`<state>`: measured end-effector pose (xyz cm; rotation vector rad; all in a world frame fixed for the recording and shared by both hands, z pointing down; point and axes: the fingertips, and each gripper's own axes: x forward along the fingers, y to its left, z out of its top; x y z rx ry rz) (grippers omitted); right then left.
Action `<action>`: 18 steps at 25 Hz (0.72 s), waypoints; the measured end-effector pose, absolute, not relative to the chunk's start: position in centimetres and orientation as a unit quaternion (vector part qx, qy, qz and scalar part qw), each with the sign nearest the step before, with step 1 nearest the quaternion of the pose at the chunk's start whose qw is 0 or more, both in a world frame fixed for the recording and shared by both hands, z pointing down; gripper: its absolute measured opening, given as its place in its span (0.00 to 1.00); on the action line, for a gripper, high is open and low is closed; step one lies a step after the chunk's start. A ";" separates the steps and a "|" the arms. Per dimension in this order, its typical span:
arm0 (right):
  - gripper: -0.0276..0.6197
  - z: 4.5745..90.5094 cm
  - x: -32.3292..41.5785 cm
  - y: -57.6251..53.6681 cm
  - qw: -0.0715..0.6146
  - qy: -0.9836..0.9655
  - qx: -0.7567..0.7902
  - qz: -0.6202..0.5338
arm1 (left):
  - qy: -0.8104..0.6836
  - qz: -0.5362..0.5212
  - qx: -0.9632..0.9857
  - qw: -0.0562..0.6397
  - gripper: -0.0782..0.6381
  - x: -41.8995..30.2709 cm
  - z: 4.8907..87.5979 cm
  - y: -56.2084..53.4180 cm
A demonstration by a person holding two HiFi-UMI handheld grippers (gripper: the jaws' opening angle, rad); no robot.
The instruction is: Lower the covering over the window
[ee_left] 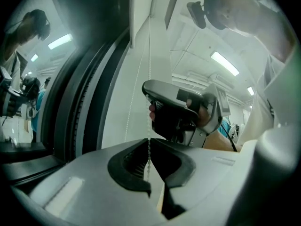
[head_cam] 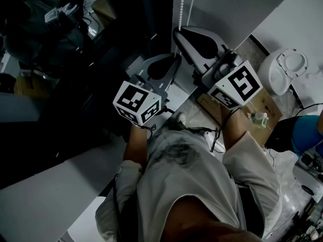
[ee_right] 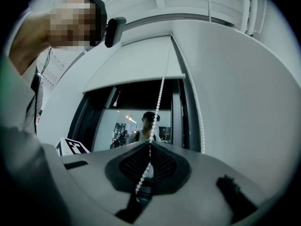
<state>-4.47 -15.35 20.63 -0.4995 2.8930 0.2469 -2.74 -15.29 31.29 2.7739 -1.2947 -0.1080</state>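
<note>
Both my tools are closed on the thin white bead chain point(ee_left: 149, 55) that hangs by the wall at the right edge of the dark window pane point(ee_right: 127, 121). The left gripper point(ee_left: 149, 141) pinches it low down, and the right gripper point(ee_right: 150, 144) pinches it just above, on what looks like the same strand. The white roller blind point(ee_right: 136, 65) covers only the top of the window, so most of the lowering is yet to do. My worry is that the small beads slip through the pads if I tug hard. With both grippers clamped on one strand, one pulling against the other would only strain the chain. A second strand hangs just beside this one, and hauling the wrong one would raise the blind. My forearms reach forward side by side, the left gripper level and nearer, the right one tipped slightly upward and farther.
</note>
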 end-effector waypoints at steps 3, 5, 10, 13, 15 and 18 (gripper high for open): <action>0.07 20.8 -4.8 -15.1 0.095 0.978 -0.167 0.083 | -0.422 -0.027 0.905 0.044 0.13 -2.7 31.8 -15.2; 0.07 21.8 -4.8 -15.2 0.076 0.979 -0.171 0.085 | -0.422 -0.024 0.905 0.052 0.13 -2.7 32.5 -15.1; 0.07 23.9 -4.8 -15.1 0.055 0.981 -0.174 0.071 | -0.422 -0.010 0.903 0.074 0.13 -2.5 34.5 -14.7; 0.07 25.0 -4.8 -15.1 0.050 0.982 -0.174 0.062 | -0.421 -0.006 0.903 0.087 0.13 -2.3 35.6 -14.4; 0.07 25.8 -4.8 -15.0 0.047 0.982 -0.174 0.055 | -0.420 -0.002 0.903 0.093 0.13 -2.2 36.3 -14.3; 0.07 26.9 -4.9 -15.0 0.040 0.983 -0.175 0.048 | -0.418 0.005 0.902 0.103 0.13 -2.1 37.5 -14.1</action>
